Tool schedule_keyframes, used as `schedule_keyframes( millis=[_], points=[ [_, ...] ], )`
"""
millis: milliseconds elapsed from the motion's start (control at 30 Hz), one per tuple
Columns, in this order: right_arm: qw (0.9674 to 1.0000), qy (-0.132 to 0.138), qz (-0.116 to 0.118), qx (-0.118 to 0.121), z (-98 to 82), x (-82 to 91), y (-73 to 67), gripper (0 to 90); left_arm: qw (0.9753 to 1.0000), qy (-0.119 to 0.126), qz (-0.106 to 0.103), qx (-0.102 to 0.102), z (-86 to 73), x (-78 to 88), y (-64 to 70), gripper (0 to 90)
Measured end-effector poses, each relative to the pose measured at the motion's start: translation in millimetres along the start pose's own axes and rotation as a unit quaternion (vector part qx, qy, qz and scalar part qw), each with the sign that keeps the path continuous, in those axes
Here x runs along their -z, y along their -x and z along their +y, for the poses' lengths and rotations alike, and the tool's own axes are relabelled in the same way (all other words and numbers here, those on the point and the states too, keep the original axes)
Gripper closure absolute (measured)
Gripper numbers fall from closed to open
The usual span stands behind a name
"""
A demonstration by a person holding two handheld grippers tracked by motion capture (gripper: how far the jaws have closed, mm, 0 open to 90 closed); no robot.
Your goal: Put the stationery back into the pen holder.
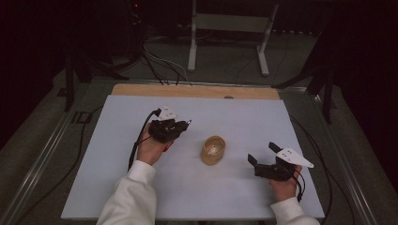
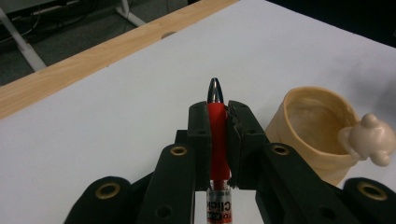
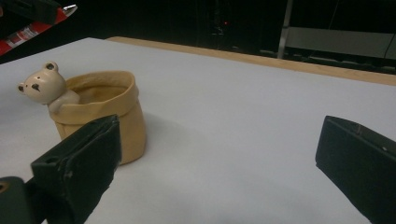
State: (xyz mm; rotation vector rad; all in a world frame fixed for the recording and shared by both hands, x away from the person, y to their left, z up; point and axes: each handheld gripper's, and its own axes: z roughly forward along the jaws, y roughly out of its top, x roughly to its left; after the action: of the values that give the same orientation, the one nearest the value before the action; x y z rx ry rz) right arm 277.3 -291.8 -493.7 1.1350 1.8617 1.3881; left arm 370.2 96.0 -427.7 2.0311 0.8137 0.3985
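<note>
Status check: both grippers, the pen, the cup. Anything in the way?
Left gripper shut on red pen, tip forward. Right gripper open, empty. Tan bear cup upright between them. Path clear.

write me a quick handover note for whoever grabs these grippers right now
Left gripper: shut on the red pen with a silver tip, held above the white table sheet, tip pointing forward past the fingers.
Right gripper: open, holding nothing, low over the sheet to the right of the cup.
The tan sack-shaped cup with a small bear figure on its rim stands upright mid-table between the two grippers; nothing shows inside it.
Done: pen picked up.
Left, most likely: carry the pen over the cup and drop it in; the right gripper could steady the cup.
</note>
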Motion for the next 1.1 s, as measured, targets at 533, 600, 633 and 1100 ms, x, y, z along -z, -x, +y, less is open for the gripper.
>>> schedule_keyframes(
  millis=[533, 600, 633, 1100],
  points=[
    [1.0000, -0.003, 0.001, 0.002, -0.3, -1.2, -1.1, 1.0, 0.9998, 0.014, -0.002, -0.016, 18.6, 2.1, 5.4, 81.3],
    [1.0000, -0.002, 0.002, 0.002, -0.4, -1.3, -0.9, 1.0, 0.9996, 0.018, -0.003, -0.020, 21.0, 2.4, 6.4, 81.3],
    [1.0000, -0.002, 0.002, 0.002, -0.4, -1.3, -0.9, 1.0, 0.9996, 0.019, -0.002, -0.023, 22.0, 2.5, 6.9, 81.3],
    [1.0000, -0.005, 0.004, 0.001, -0.7, -2.1, -0.8, 1.0, 0.9989, 0.024, -0.002, -0.040, 35.1, -0.4, 12.3, 81.4]
  ],
)
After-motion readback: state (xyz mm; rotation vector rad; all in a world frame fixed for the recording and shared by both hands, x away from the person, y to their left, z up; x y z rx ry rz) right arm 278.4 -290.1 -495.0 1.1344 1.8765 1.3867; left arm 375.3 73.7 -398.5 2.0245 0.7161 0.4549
